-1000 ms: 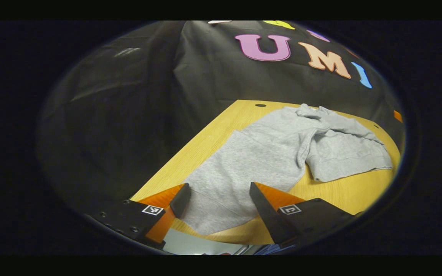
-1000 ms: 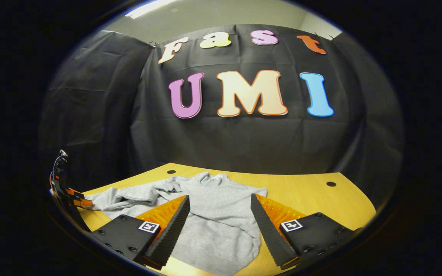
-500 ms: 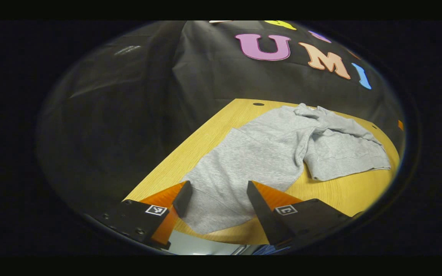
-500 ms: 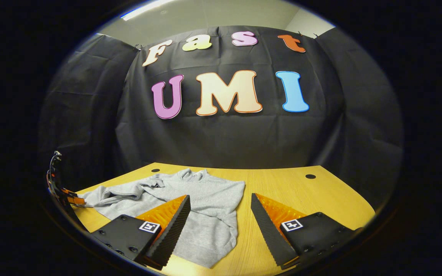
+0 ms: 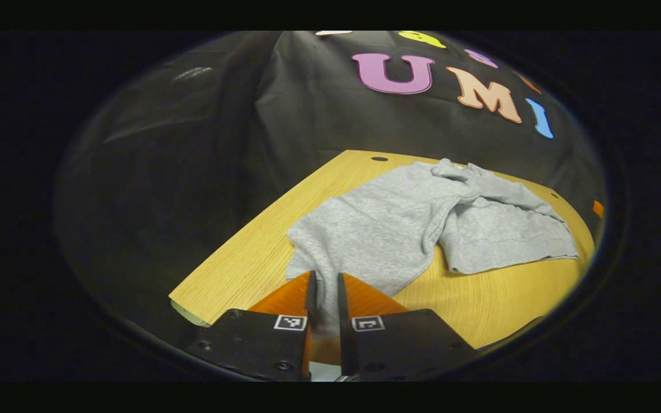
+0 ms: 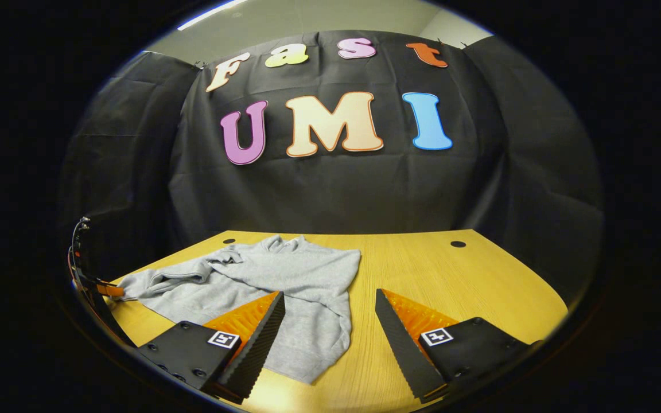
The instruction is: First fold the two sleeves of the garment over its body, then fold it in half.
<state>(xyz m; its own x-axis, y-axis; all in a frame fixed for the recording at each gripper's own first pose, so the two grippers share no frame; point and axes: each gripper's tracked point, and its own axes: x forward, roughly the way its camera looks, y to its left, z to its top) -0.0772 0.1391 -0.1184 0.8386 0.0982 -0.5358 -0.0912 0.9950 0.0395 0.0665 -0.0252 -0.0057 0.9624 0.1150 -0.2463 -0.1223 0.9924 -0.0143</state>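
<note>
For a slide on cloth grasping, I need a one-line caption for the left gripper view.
Left gripper, jaws shut on the near edge of a crumpled grey sweatshirt lying on a light wooden table.

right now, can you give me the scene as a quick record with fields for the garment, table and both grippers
garment: grey sweatshirt, rumpled, lying on the table, not yet neatly folded
table: wooden top, bare on the side in front of the right gripper
left gripper: closed on the near edge of the sweatshirt, cloth pinched between its fingers
right gripper: open, above the table at the sweatshirt's edge, holding nothing
other: left gripper also seen at the far left edge of the right gripper view
</note>
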